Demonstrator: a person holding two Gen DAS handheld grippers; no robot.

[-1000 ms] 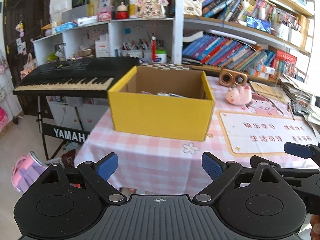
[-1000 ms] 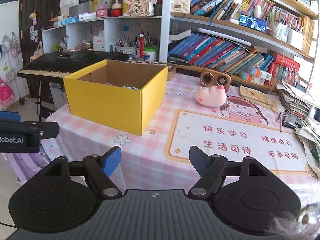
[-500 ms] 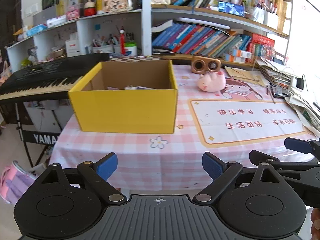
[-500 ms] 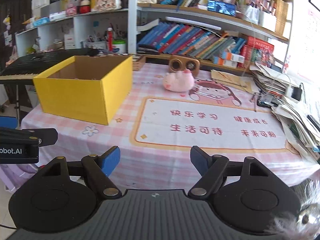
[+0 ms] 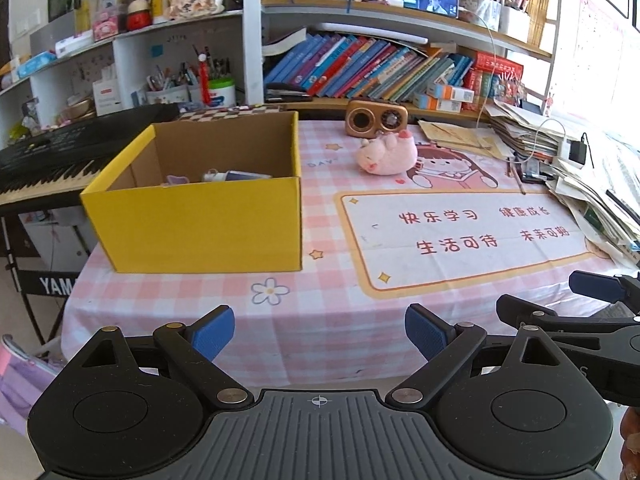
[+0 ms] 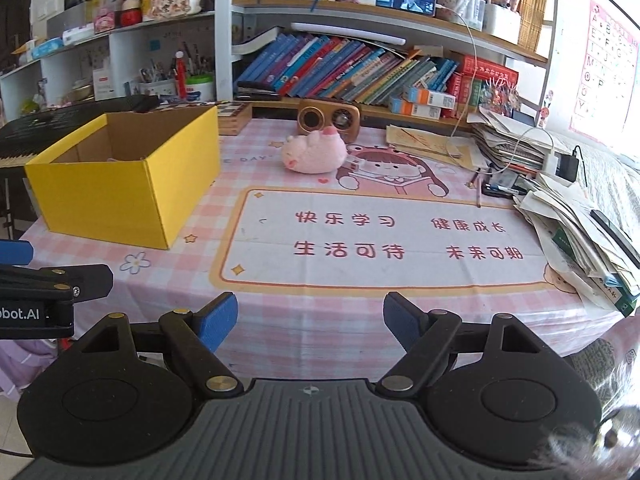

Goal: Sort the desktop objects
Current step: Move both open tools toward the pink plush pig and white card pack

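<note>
A soft pink plush pig (image 5: pixel 386 157) lies on the table (image 5: pixel 168 300), whose pink checked cloth is smooth, just before a rounded wooden speaker (image 5: pixel 376 118). The open yellow cardboard box (image 5: pixel 200 224) stands apart, small items inside. Left gripper (image 5: pixel 319 333) gapes empty; right gripper (image 6: pixel 310 322), just widening, holds nothing. Crowded bookshelves (image 6: pixel 360 68) behind.

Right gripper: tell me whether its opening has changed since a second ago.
Yes. The right gripper has just been opening, empty: its fingers stand farther apart against its own black body, above the tablecloth.
</note>
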